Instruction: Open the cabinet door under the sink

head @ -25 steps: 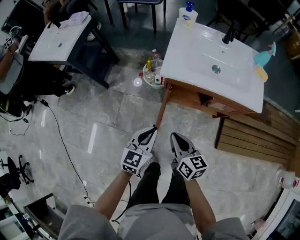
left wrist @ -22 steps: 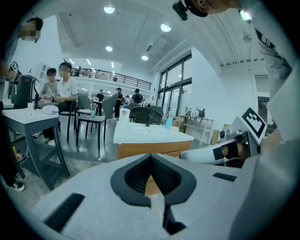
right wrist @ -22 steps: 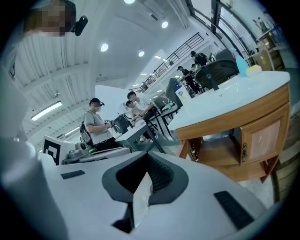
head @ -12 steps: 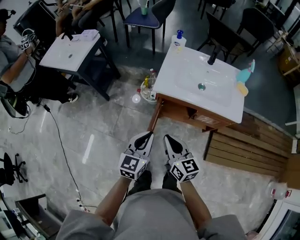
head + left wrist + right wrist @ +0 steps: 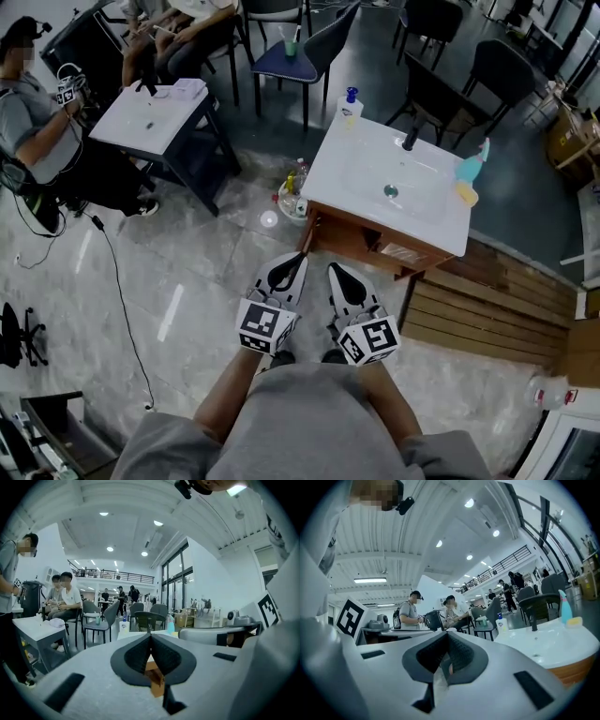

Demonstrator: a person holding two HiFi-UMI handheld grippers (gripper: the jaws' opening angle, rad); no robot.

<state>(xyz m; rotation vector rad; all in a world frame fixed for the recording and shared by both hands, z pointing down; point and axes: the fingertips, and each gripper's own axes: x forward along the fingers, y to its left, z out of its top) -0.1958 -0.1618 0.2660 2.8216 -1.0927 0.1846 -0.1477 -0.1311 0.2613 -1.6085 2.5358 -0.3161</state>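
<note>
The white sink [image 5: 389,183] sits on a wooden cabinet [image 5: 361,242] ahead of me in the head view; only the cabinet's front edge shows under the basin, and I cannot tell how its door stands. My left gripper [image 5: 300,257] and right gripper [image 5: 331,268] are held side by side above the floor, short of the cabinet's near corner and touching nothing. Both are shut and empty. In the left gripper view the left gripper [image 5: 150,637] has its jaws meeting, with a bit of the wooden cabinet [image 5: 155,678] showing below them. The right gripper [image 5: 446,634] points level past the sink [image 5: 555,639].
On the sink are a soap bottle [image 5: 349,108], a black faucet [image 5: 410,139], a teal spray bottle [image 5: 472,164] and a yellow sponge [image 5: 466,192]. A bowl with bottles [image 5: 292,195] stands on the floor left of the cabinet. Slatted wood [image 5: 487,309] lies to the right. A second sink table [image 5: 155,117], chairs and seated people are at the left.
Both grippers have risen together and stay shut. The head view has pulled back, so the sink looks smaller and more of the room shows.
</note>
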